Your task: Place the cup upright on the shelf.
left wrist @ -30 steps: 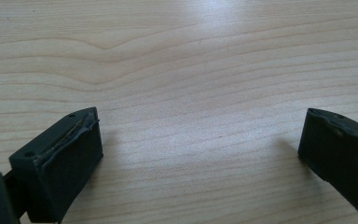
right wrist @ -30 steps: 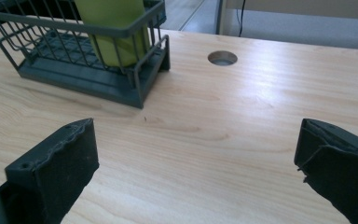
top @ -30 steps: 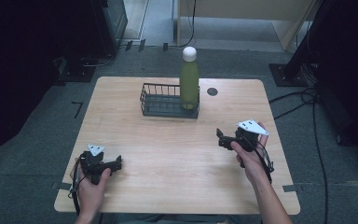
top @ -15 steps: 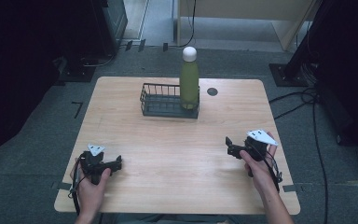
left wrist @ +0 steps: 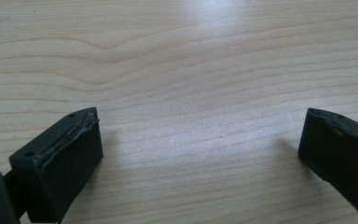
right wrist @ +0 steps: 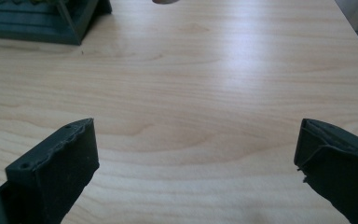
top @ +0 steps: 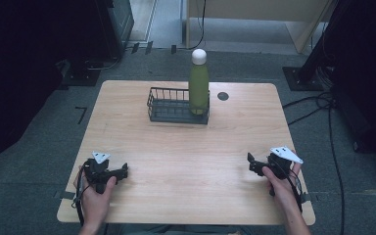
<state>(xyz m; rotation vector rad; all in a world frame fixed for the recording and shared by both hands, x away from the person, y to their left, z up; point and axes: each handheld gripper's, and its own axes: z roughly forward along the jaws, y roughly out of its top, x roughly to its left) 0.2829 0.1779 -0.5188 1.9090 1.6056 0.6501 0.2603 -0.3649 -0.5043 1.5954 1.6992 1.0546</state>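
Note:
A green bottle [top: 199, 87] with a white cap stands upright in the right end of a dark wire basket [top: 169, 110] at the back middle of the wooden table [top: 191, 147]. My left gripper [top: 121, 172] rests near the front left corner, held in a hand, jaws wide apart over bare wood. My right gripper [top: 251, 164] sits near the front right edge, also open with nothing between its jaws. In the left gripper view the left gripper [left wrist: 200, 140] spans bare wood. In the right gripper view the right gripper [right wrist: 196, 149] points toward the basket [right wrist: 37, 21] far off at the top left.
A small dark round hole [top: 223, 96] lies in the tabletop right of the basket. Cables [top: 323, 112] trail over the grey floor to the right. Dark equipment stands beyond the table's back left.
My right gripper has drawn back from the table's middle right toward the front right edge and come lower. The left gripper has stayed put.

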